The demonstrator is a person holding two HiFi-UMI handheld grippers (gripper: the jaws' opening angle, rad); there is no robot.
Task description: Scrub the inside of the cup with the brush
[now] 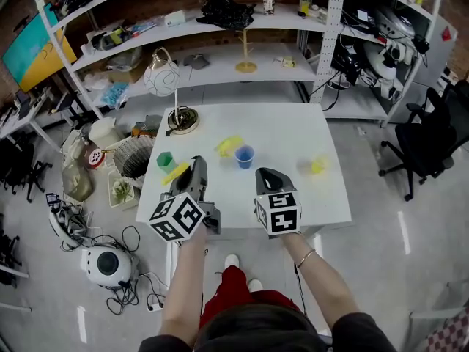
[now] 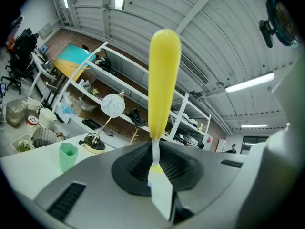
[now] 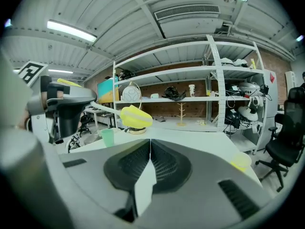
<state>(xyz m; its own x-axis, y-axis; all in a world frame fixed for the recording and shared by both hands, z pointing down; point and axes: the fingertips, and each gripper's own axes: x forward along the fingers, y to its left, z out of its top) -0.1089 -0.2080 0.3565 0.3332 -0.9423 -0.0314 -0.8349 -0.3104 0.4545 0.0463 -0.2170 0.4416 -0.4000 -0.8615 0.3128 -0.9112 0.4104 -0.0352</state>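
A small blue cup point(image 1: 244, 156) stands upright near the middle of the white table point(image 1: 293, 134). My left gripper point(image 1: 196, 166) is shut on the thin white stem of a brush. In the left gripper view the brush's yellow head point(image 2: 164, 80) rises straight up from the shut jaws point(image 2: 155, 149). In the head view that head point(image 1: 229, 146) hangs just left of the blue cup. My right gripper point(image 1: 266, 174) hovers in front of the cup, a little to its right. Its jaws point(image 3: 150, 149) are shut with nothing between them. The right gripper view shows the brush head point(image 3: 136, 117) but not the cup.
A green cup point(image 1: 165, 160) stands at the table's left and a yellow cup point(image 1: 319, 166) at its right. A wire-globe lamp point(image 1: 181, 119) sits at the back left corner. A wicker basket point(image 1: 133, 157) stands on the floor at the left, shelving behind, an office chair point(image 1: 432, 134) at the right.
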